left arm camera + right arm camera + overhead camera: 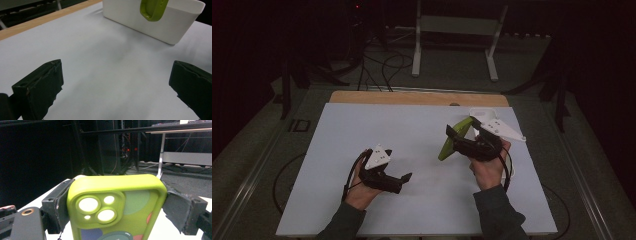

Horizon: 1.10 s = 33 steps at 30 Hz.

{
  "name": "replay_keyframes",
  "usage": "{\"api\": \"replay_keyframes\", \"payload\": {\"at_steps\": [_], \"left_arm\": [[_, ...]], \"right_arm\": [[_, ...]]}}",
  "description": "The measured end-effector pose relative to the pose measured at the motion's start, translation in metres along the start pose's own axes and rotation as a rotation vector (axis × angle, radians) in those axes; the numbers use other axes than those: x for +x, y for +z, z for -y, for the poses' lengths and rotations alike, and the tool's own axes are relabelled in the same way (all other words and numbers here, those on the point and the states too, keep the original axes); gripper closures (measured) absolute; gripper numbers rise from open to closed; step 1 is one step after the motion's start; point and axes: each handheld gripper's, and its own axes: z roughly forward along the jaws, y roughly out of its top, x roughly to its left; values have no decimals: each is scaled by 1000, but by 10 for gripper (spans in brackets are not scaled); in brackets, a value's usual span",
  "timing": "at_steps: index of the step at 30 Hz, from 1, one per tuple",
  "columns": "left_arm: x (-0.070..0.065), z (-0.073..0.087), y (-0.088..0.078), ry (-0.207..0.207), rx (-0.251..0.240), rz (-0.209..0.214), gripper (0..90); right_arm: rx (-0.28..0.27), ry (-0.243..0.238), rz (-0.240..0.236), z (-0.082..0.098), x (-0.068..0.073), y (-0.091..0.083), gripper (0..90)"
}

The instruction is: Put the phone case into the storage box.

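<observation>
A lime-green phone case [447,147] is clamped by its two long edges in my right gripper [458,140], which holds it tilted above the right half of the white mat. In the right gripper view the case [117,220] shows its camera cut-outs, and both pads [62,202] press on its sides. Over the mat's near left, my left gripper [403,182] is open with nothing between its jaws. The left gripper view shows the same wide-apart jaws [116,72] above bare mat, with the case [152,10] farther off.
A white plastic bin [479,112] stands on the mat just behind the right gripper; it also appears as the bin [150,25] in the left gripper view. The white mat [387,130] covers a wooden table [412,97]. Beyond it are floor cables and a metal stand [457,25].
</observation>
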Motion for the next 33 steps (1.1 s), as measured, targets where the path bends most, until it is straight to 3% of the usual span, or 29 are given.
{"api": "replay_keyframes", "payload": {"at_steps": [21, 33], "left_arm": [[6, 10, -9, -14, 9, -5, 0], [8, 14, -13, -16, 13, -14, 0]], "right_arm": [[9, -30, 22, -10, -3, 5, 167], [9, -23, 27, -15, -6, 8, 167]]}}
